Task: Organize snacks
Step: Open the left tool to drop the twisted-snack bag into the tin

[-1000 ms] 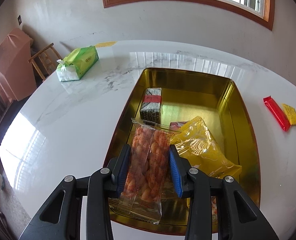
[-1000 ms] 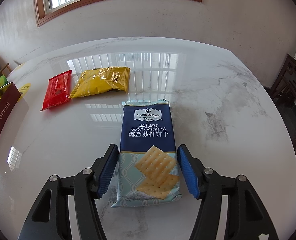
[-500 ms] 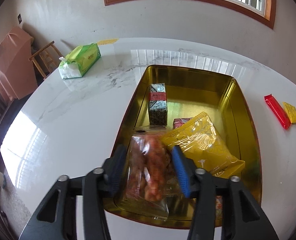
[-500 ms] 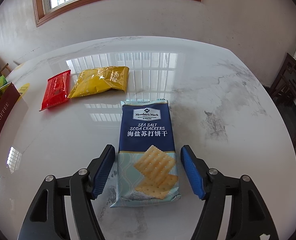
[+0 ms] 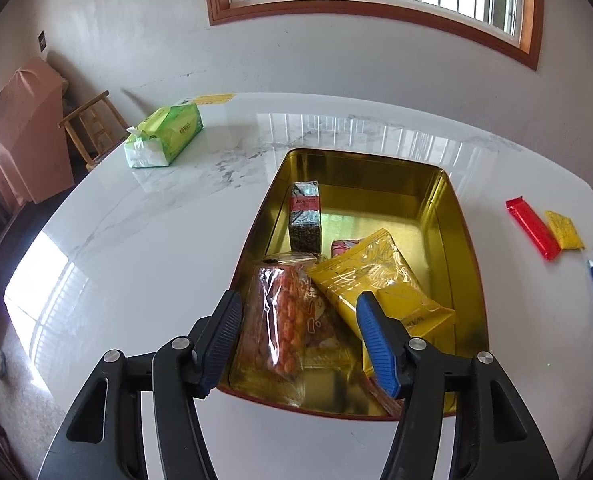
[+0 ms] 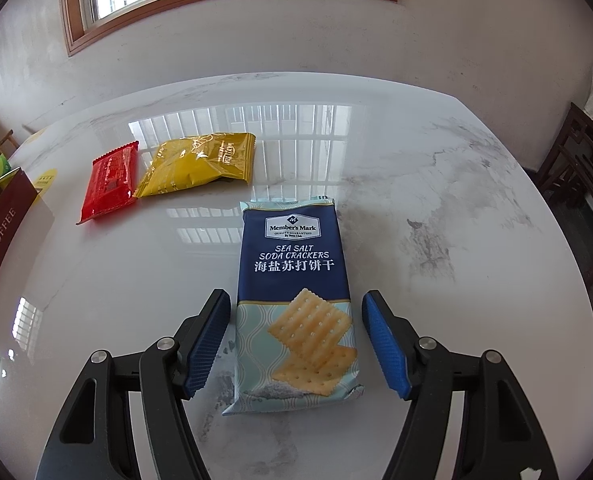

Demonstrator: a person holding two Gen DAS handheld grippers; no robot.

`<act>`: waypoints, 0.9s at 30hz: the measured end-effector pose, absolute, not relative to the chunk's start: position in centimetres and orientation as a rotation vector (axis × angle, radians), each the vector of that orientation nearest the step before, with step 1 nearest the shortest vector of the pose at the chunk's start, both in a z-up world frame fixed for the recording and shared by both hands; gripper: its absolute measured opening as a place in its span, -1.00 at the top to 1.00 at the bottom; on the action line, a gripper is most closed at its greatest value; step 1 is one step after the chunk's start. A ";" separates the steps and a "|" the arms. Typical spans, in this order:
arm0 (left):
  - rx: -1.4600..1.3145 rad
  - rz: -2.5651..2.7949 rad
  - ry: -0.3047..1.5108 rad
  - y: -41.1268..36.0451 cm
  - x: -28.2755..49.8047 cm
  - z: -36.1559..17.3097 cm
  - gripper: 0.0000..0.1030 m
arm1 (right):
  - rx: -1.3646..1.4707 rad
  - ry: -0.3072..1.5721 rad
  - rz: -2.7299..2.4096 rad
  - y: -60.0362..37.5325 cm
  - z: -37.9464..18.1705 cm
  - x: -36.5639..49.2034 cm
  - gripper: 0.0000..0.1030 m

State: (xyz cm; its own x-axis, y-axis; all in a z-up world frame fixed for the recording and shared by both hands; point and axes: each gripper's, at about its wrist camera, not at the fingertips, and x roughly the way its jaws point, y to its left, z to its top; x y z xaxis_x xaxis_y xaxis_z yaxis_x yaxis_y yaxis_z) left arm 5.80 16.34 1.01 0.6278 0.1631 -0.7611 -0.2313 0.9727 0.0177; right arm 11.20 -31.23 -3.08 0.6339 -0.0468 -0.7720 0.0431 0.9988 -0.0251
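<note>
A gold tin on the marble table holds a dark seaweed pack, a yellow bag, a pink pack and a clear orange snack pack. My left gripper is open above the orange pack, which lies free in the tin. My right gripper is open, its fingers either side of a blue soda cracker pack flat on the table. A red pack and a yellow pack lie further left.
A green tissue pack sits at the table's far left. The tin's dark red side shows at the left edge of the right wrist view. Wooden chairs stand beyond the table edges.
My left gripper opened and let go of the orange snack pack, which dropped into the tin. My right gripper opened wider around the cracker pack.
</note>
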 end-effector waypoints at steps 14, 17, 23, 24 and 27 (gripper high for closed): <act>-0.125 0.251 0.880 17.4 4.5 0.6 -0.23 | -0.005 0.874 -0.079 -30.0 -2.7 10.3 0.09; -0.135 0.256 0.881 17.8 4.2 0.5 -0.28 | 0.003 0.879 -0.092 -29.6 -2.7 10.2 0.10; -0.142 0.272 0.868 18.4 3.6 0.7 -0.30 | 0.004 0.883 -0.113 -28.7 -2.6 9.7 0.10; -0.142 0.276 0.866 18.5 3.6 0.7 -0.31 | 0.006 0.885 -0.111 -28.6 -2.5 9.8 0.10; -0.145 0.286 0.867 18.8 3.5 0.7 -0.33 | 0.021 0.889 -0.104 -28.2 -2.3 9.5 0.10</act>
